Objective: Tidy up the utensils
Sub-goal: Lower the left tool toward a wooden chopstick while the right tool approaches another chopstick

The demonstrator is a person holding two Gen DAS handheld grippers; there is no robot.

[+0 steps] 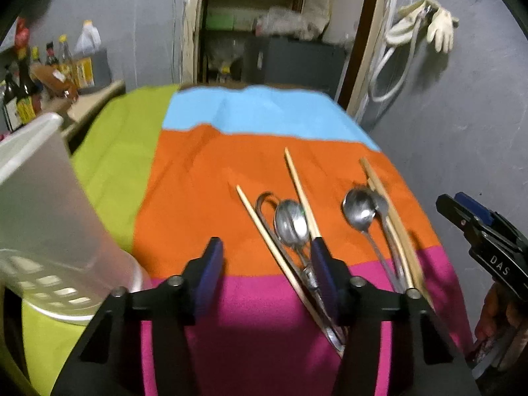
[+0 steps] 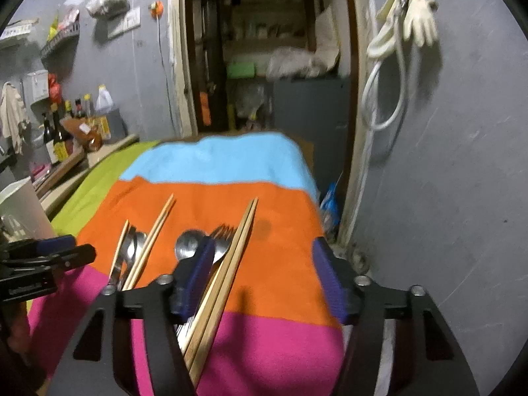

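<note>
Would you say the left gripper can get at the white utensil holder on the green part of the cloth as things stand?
Probably yes. The left gripper stands open with nothing between its pads, and the white utensil holder sits close on its left side with bare cloth between them. It would have to swing left first.

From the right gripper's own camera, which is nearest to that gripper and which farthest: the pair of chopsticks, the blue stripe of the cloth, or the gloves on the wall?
1. Pair of chopsticks: under the right gripper, by its left finger.
2. Blue stripe: far end of the cloth.
3. Gloves: high on the wall, upper right.
</note>
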